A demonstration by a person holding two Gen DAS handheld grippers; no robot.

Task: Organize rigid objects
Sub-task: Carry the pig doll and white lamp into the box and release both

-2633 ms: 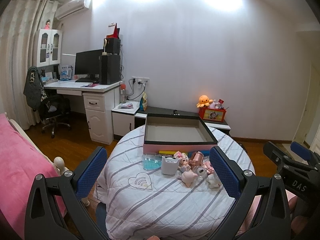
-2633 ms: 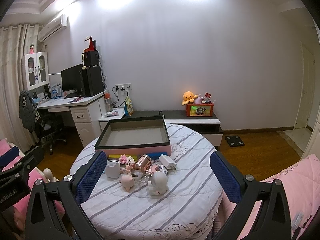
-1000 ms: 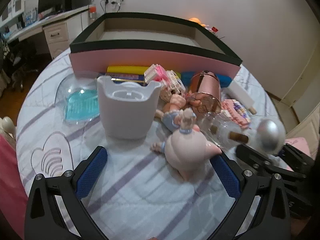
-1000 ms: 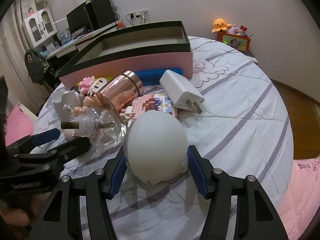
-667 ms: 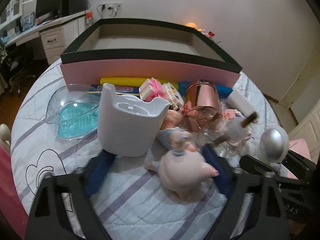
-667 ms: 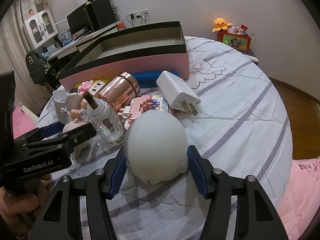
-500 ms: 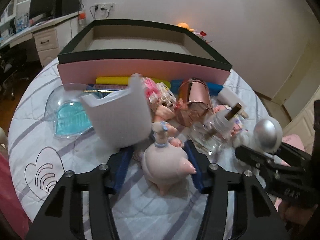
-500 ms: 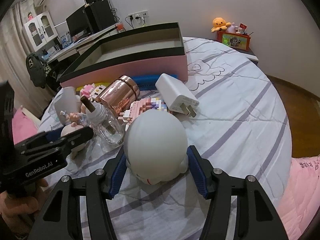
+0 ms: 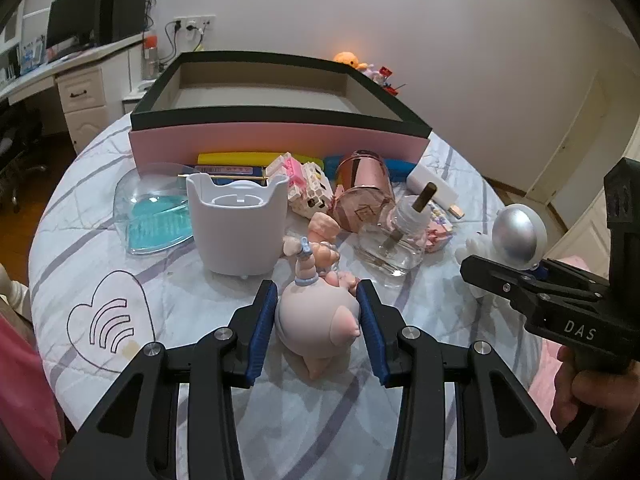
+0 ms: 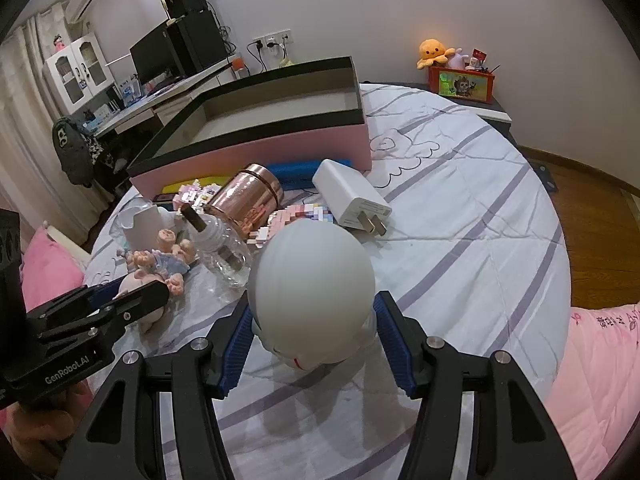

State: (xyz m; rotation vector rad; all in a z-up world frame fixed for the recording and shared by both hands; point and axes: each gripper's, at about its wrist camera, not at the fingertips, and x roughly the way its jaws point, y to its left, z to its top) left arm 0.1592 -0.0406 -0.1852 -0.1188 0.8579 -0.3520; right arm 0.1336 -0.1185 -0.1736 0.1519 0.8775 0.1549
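A pink pig figure (image 9: pixel 316 320) lies on the striped cloth, and my left gripper (image 9: pixel 316 292) is closing with its blue pads against the pig's two sides. My right gripper (image 10: pixel 314 304) is shut on a white astronaut figure (image 10: pixel 312 264) with a round helmet, low over the table. In the left wrist view that astronaut (image 9: pixel 518 236) shows a silver visor at the right. Behind the pile stands an open pink box with a black rim (image 9: pixel 280 140), nothing visible inside.
Between grippers and box lie a white cup (image 9: pixel 236 224), a clear heart-shaped dish (image 9: pixel 152 216), a rose-gold can (image 9: pixel 362 184), a stoppered glass bottle (image 9: pixel 394 236), a white charger (image 10: pixel 350 196), block models and small dolls. Pink bedding borders the round table.
The left jaws came together from wide apart onto the pig. The white cup tipped and stands upright again. The glass bottle went from lying to standing. The right gripper kept its hold.
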